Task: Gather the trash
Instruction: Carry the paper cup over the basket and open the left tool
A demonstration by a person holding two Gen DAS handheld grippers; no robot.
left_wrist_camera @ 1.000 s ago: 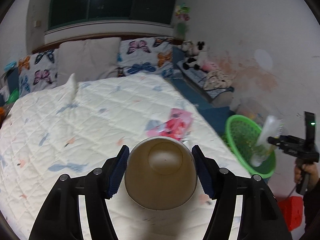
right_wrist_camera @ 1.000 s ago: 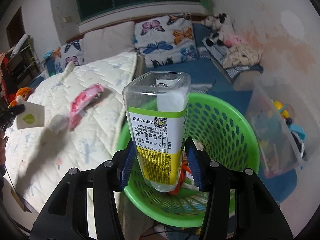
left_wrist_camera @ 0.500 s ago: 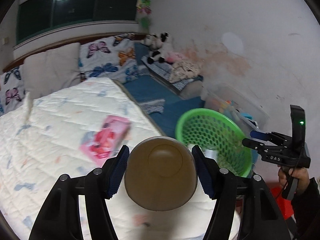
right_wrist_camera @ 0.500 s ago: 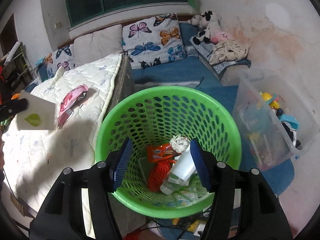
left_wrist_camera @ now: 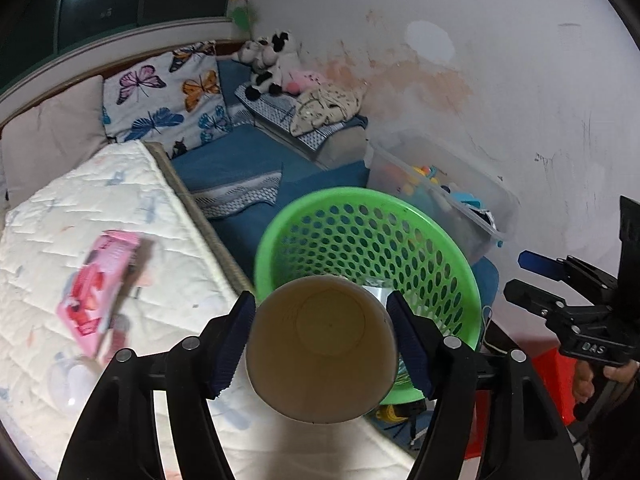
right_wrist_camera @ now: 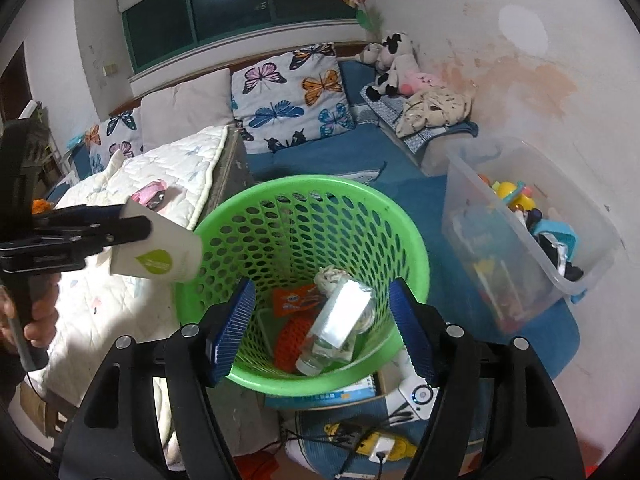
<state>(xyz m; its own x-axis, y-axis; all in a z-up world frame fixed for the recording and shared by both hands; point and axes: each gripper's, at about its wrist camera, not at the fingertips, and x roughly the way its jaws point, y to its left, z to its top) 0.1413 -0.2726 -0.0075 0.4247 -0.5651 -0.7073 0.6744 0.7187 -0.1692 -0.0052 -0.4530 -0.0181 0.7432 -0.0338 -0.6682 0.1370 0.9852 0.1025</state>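
At green basket (right_wrist_camera: 304,192) rim: left gripper (left_wrist_camera: 322,344) clamping paper cup (left_wrist_camera: 320,354), jaws easing for drop; right gripper (right_wrist_camera: 322,330) opening, empty, bottle (right_wrist_camera: 338,326) lying inside.

Clear bottle (right_wrist_camera: 340,322) in green basket (right_wrist_camera: 256,196) w/ orange trash; paper cup (right_wrist_camera: 160,254) at rim.

Indoor night light comes from a round ceiling lamp reflected in the dark window (right_wrist_camera: 224,20). The quilt (left_wrist_camera: 80,240) below the window glares white and is motion-blurred. Both fisheye views bend and darken at their edges; the wall right of the window is dim.
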